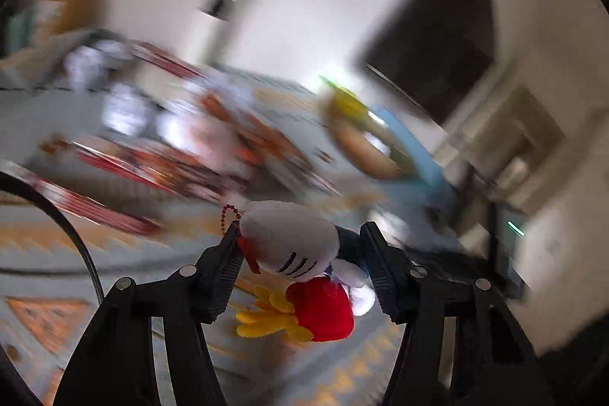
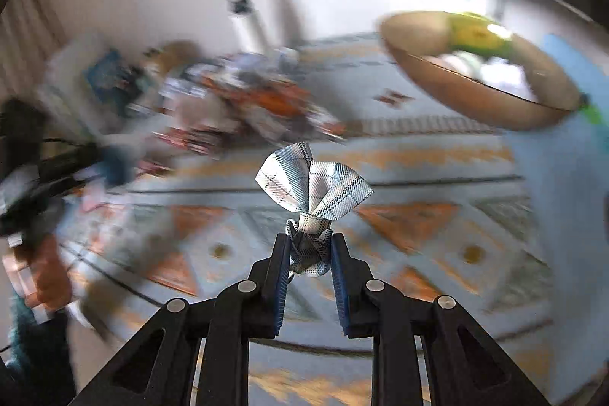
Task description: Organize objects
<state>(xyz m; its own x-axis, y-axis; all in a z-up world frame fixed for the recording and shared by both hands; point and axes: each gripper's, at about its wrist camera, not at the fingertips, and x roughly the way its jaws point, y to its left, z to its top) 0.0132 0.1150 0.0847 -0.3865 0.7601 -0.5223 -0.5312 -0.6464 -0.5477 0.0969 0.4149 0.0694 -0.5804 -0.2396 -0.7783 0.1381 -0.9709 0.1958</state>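
While bowl (image 2: 475, 90) overhangs rug (image 2: 418, 155), foreground rug lies open.

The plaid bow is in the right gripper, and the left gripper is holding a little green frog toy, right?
Not quite. The right gripper does pinch the plaid bow, but the left wrist view shows the left gripper holding a plush toy that is white with red and yellow parts, not a green frog.

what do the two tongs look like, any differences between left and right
Both are black plastic linkages with two angular fingers, round silver pivot pins and cut-out slots in the arms. The left tongs have black ribbed pads and a black cable looping past on the left side. The right tongs carry blue ribbed pads.
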